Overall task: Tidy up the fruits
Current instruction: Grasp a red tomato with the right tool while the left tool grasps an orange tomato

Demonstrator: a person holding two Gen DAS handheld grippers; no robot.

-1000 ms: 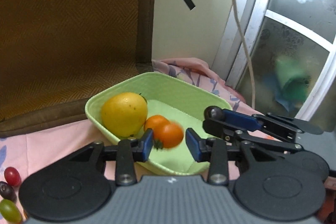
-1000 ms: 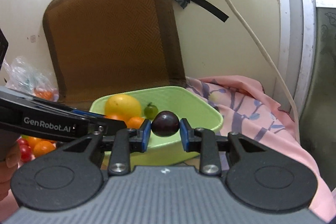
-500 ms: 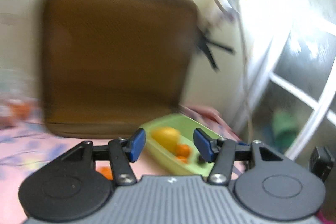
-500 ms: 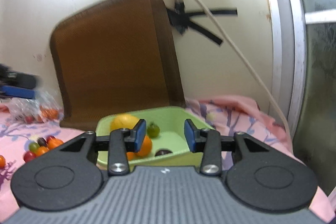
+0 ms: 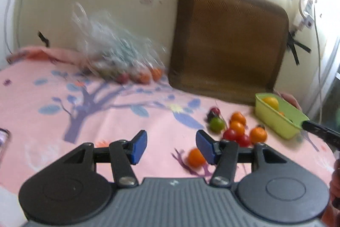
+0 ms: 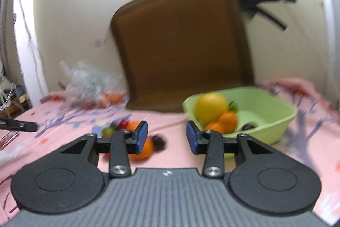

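Note:
My left gripper [image 5: 171, 147] is open and empty above the pink cloth. To its right lie loose fruits: an orange one [image 5: 196, 157] beside the right finger, then a cluster [image 5: 237, 130] of red, orange, green and dark ones. The green basket [image 5: 278, 120] sits far right with a yellow fruit inside. My right gripper [image 6: 166, 137] is open and empty too. Its view shows the green basket [image 6: 274, 127] holding a yellow fruit [image 6: 210, 106], orange fruits [image 6: 228, 120] and a dark plum [image 6: 247, 127]. Loose fruits lie left, an orange one [image 6: 144, 149] behind the left finger.
A clear plastic bag [image 5: 114, 50] with more fruit lies at the back left by the wall. A brown cushion [image 5: 227, 39] leans on the wall behind the basket. Taped cables [image 6: 261, 3] run down the wall at right. The other gripper's tip [image 5: 320, 133] shows at the right edge.
Both grippers pulled back from the basket and swung left. The right one let go of the dark plum, which now lies in the basket. The left one released its orange fruit there.

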